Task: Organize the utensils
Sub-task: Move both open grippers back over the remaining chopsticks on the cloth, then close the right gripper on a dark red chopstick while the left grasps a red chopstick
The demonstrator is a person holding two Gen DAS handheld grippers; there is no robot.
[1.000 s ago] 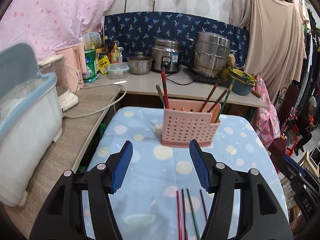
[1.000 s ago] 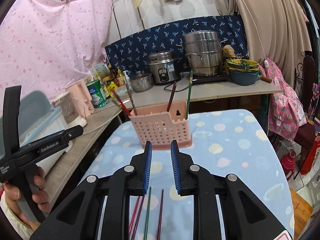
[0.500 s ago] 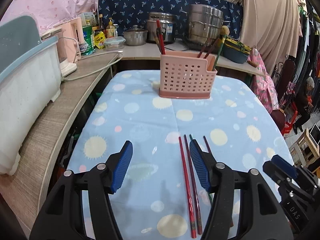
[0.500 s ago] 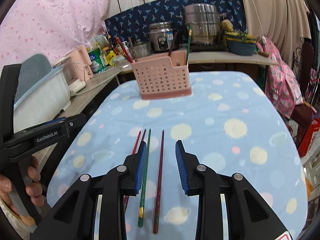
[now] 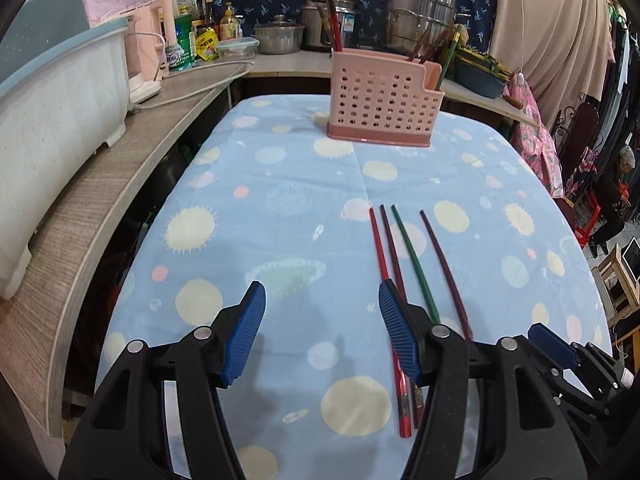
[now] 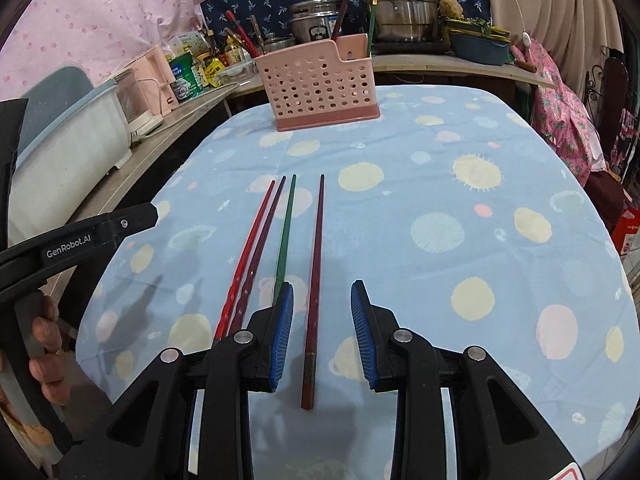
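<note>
- Four chopsticks lie side by side at mid-frame on the spotted blue cloth (image 6: 460, 184): red chopstick (image 6: 248, 252), purple chopstick (image 6: 262, 240), green chopstick (image 6: 286, 232), dark-red chopstick (image 6: 315, 264).
- Right gripper (image 6: 322, 334) spread moderately, straddling the dark-red chopstick's near end, gripping nothing.
- Left gripper (image 5: 320, 332) wide apart, empty, lower centre.
- Pink utensil holder (image 5: 382, 100) upper centre, holding upright chopsticks.

your left gripper (image 5: 320, 332) hangs wide open over the tablecloth (image 5: 280, 220)
four chopsticks (image 5: 404, 256) lie by its right finger — pink holder (image 5: 382, 108) stands well beyond.
</note>
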